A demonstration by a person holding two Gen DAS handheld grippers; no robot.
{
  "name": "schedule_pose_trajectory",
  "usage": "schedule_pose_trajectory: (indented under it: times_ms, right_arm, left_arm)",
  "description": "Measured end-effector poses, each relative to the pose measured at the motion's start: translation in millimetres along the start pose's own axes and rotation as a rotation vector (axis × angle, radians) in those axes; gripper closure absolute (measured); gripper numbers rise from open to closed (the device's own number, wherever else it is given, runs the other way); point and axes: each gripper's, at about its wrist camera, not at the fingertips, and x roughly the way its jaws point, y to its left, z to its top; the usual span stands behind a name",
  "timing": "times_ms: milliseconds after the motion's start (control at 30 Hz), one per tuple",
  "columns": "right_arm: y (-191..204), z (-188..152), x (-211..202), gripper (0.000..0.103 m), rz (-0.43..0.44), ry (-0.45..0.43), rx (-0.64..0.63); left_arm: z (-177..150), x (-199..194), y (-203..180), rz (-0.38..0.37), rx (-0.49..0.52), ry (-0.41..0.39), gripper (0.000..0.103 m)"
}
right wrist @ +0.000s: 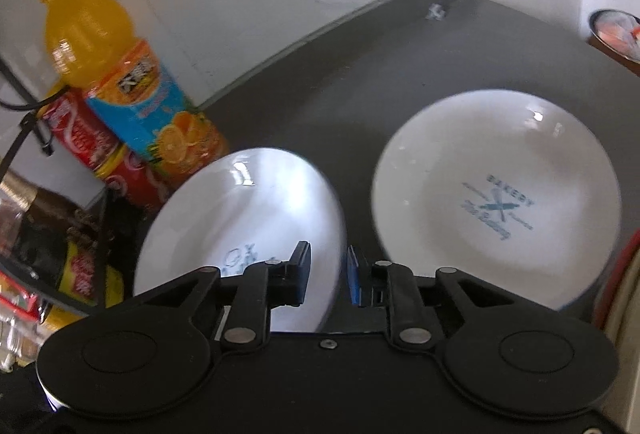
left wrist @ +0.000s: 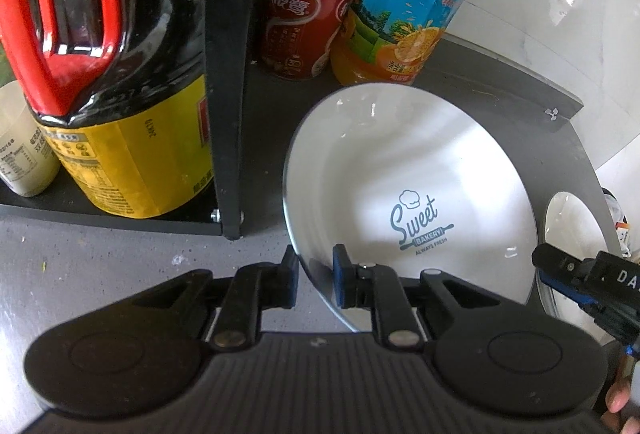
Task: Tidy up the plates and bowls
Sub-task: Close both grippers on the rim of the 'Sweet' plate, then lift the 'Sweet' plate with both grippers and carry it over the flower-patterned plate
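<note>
The left gripper (left wrist: 316, 276) has its two blue-padded fingers (left wrist: 341, 276) slightly parted, straddling a thin rim. The right gripper (right wrist: 328, 272) likewise stands narrowly parted, and appears at 3 o'clock in the left wrist view, a fingertip of the person's hand (left wrist: 618, 400) beneath it.

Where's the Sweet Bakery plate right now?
In the left wrist view the Sweet plate sits tilted right of centre, its near rim between the left gripper's fingers, just in front of the juice bottle.
</note>
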Motion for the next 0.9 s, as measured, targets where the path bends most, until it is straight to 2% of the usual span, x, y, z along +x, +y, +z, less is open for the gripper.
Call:
schedule_pose_trajectory:
  times_ms: [300,433,767,900]
  right_arm:
    - [-13,-2,34,0.082,0.031,0.123,0.101]
    - [-9,-1,41,0.089,0.064,0.161,0.098]
    - [9,-6,17,0.093,0.089,0.135,-0.036]
    - [7,-8,8,0.092,0.097,0.13,-0.045]
  left_arm:
    - [2,2,2,-0.009,-0.013,0.002,0.087]
    - [2,2,1,-0.005,-0.009,0.002,0.087]
    - [11,-13,7,-0.011,-0.019,-0.039,0.091]
    - [9,-23,5,-0.006,-0.014,-0.053,0.092]
